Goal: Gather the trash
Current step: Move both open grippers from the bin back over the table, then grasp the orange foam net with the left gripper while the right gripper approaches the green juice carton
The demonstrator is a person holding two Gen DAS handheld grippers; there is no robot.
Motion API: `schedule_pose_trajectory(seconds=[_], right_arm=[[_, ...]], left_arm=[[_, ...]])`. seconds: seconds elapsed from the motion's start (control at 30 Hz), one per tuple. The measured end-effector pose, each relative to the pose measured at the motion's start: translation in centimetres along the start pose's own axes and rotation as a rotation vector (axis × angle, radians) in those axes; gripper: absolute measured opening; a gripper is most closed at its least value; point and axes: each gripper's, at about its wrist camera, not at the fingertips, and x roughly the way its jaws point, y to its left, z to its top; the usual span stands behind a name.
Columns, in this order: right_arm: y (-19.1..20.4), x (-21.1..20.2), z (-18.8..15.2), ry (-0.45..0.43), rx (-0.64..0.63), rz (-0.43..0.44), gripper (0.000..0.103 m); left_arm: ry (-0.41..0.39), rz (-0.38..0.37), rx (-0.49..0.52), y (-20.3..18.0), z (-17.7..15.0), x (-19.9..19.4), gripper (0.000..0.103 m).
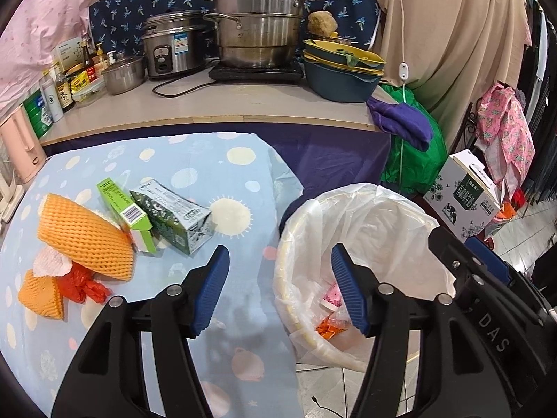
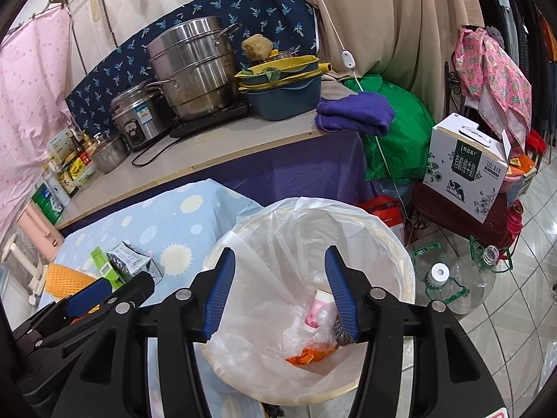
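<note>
Orange foam net (image 1: 85,238), green box (image 1: 125,209) and milk carton (image 1: 174,217) lie on the dotted tablecloth (image 1: 209,160), left gripper (image 1: 280,261) wide and empty, right gripper (image 2: 278,264) wide, empty above the lined bin (image 2: 383,244).

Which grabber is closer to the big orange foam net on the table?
Left. The left gripper hangs open at the table's edge, just right of the orange foam net. The right gripper is open over the trash bin, farther away.
</note>
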Motion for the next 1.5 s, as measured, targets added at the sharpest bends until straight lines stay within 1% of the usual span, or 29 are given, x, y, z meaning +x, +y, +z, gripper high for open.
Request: schedule_pose_trajectory(seconds=[0.2, 0.27, 0.33, 0.4, 0.57, 0.63, 0.8, 0.93, 1.03, 1.13, 1.2, 1.37, 1.47, 1.5], right_arm=[[2.2, 0.2, -0.3, 0.007, -0.033, 0.021, 0.055], [3.0, 0.3, -0.4, 0.014, -0.045, 0.03, 0.055], [3.9, 0.5, -0.6, 0.021, -0.058, 0.041, 0.055], [4.9, 0.7, -0.8, 0.028, -0.07, 0.052, 0.055], [7.5, 1.3, -1.7, 0.052, -0.108, 0.077, 0.055], [8.6, 1.6, -2.2, 0.065, -0.126, 0.086, 0.055], [11.0, 2.5, -3.4, 0.096, -0.164, 0.11, 0.055], [12.9, 3.6, -4.4, 0.129, -0.188, 0.13, 0.055], [14.1, 4.3, -5.0, 0.146, -0.204, 0.141, 0.055], [15.3, 5.0, -5.4, 0.161, -0.218, 0.15, 0.055], [15.9, 5.1, -5.6, 0.164, -0.228, 0.152, 0.055], [16.7, 6.0, -5.9, 0.181, -0.235, 0.152, 0.055], [17.1, 6.6, -6.0, 0.19, -0.238, 0.149, 0.055], [17.1, 6.8, -6.0, 0.192, -0.238, 0.147, 0.055]], left_arm=[[0.002, 0.03, -0.048, 3.0, -0.1, -0.4, 0.059], [0.004, 0.048, -0.063, 4.2, -0.2, -0.6, 0.06], [0.002, 0.071, -0.08, 5.6, -0.4, -0.9, 0.066], [-0.001, 0.09, -0.103, 7.0, -0.6, -1.2, 0.066], [0.017, 0.134, -0.169, 11.3, -1.7, -1.8, 0.067], [0.017, 0.167, -0.191, 13.2, -2.2, -2.2, 0.07], [0.03, 0.225, -0.243, 18.0, -3.5, -3.1, 0.07], [0.051, 0.259, -0.309, 22.0, -4.8, -3.6, 0.07], [0.069, 0.287, -0.368, 24.7, -5.8, -3.7, 0.073], [0.088, 0.296, -0.434, 27.3, -7.0, -3.5, 0.074], [0.098, 0.32, -0.483, 29.0, -7.9, -3.5, 0.074], [0.132, 0.305, -0.614, 32.5, -9.5, -2.9, 0.074], [0.147, 0.282, -0.678, 33.8, -10.1, -2.2, 0.074], [0.151, 0.263, -0.701, 34.3, -10.3, -1.9, 0.074]])
